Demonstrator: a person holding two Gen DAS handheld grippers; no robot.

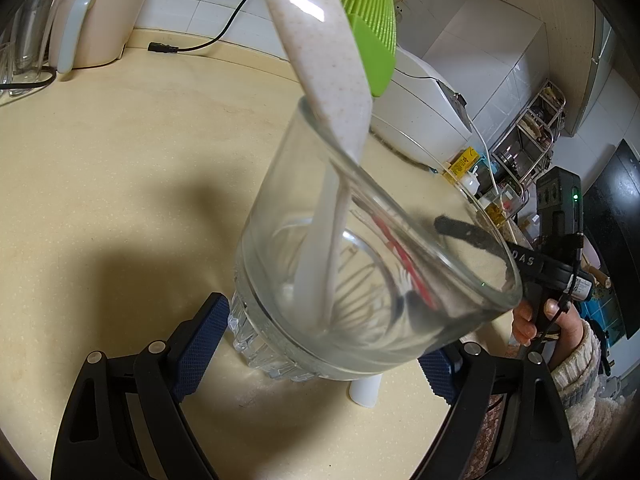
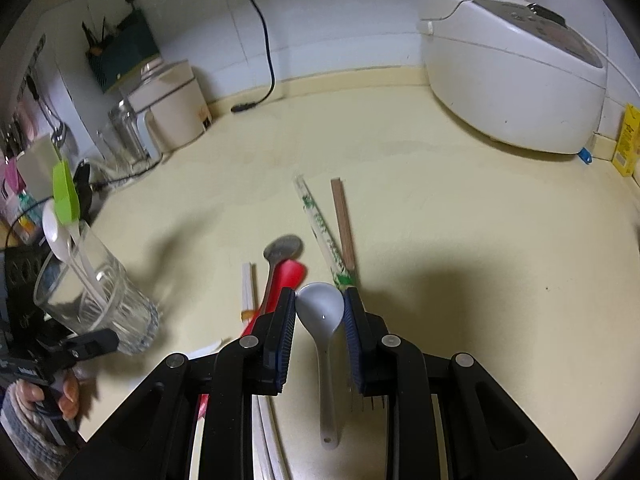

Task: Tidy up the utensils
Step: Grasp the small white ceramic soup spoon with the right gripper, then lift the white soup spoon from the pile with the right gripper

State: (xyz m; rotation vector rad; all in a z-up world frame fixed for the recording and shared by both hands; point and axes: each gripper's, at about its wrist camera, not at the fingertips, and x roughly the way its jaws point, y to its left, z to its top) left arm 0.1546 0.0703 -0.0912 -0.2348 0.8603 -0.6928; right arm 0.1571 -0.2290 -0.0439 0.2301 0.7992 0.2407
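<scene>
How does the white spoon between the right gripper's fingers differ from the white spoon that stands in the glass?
The spoon at the right gripper is a short soup spoon with a deep round bowl; it is gripped at the bowl, handle toward the camera. The spoon in the glass has a long thin handle and leans steeply inside the tilted glass, bowl upward, beside a green brush. Both are white.

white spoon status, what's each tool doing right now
Left tool shut on glass. Right tool shut on white spoon. Chopsticks just ahead.
</scene>
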